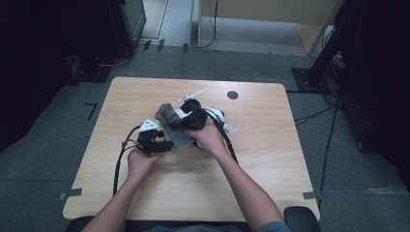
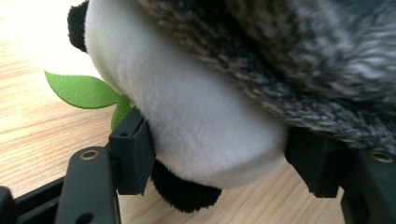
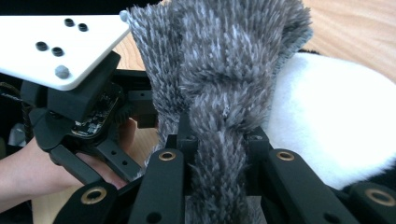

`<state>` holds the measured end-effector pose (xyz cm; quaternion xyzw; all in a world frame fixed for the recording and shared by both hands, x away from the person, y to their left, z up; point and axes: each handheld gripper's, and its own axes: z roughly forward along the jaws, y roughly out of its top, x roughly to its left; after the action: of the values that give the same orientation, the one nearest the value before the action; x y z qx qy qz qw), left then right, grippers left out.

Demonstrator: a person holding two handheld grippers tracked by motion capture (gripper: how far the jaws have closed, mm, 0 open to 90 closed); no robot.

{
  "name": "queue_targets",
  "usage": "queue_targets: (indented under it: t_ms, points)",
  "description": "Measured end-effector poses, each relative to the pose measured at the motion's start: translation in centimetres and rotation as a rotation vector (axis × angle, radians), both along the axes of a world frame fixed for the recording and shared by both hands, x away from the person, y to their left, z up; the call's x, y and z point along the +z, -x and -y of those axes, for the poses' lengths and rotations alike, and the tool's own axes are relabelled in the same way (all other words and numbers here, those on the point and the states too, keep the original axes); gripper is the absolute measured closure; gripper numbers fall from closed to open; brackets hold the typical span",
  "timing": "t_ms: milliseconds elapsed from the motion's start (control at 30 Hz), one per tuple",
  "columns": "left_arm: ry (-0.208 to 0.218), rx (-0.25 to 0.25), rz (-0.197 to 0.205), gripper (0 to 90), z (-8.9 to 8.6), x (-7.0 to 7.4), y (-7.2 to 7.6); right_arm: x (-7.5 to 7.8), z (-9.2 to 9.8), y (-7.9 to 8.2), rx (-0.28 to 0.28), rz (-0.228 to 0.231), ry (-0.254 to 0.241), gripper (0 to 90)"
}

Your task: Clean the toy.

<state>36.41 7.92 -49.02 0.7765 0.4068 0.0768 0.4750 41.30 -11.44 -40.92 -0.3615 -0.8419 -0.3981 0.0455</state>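
At mid-table [image 1: 145, 193] the person held a panda [image 2: 196, 121] and a grey cloth [image 3: 224, 84] between both grippers. The left gripper [image 2: 219, 158] clasped the panda's white body, a green leaf [image 2: 86, 91] poking out beside one jaw. The right gripper [image 3: 219, 154] was clenched on a bunched fold of the cloth, which lay draped over the panda.

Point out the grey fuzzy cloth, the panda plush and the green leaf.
grey fuzzy cloth [image 3: 219, 93]: right gripper view, bunched middle above the jaws.
panda plush [image 2: 187, 116]: left gripper view, white belly.
green leaf [image 2: 81, 89]: left gripper view, flat of the leaf.
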Motion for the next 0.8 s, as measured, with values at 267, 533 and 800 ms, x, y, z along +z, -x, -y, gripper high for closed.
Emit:
queue_targets:
  t_ms: [267, 533, 800]
  points:
    - [-0.001, 0.006, 0.003, 32.5, 0.1, 0.1, 0.0, 0.2, 2.0, 0.3, -0.032, 0.032, 0.03, 75.1]
    - [0.007, 0.006, 0.001, 32.6, 0.1, 0.0, 0.0, 0.8, 5.6, 1.1, -0.089, 0.043, 0.038, 74.9]
    - [0.01, -0.001, 0.003, 32.6, 0.0, 0.0, 0.0, 1.5, 8.4, 2.2, -0.113, 0.07, 0.023, 74.9]
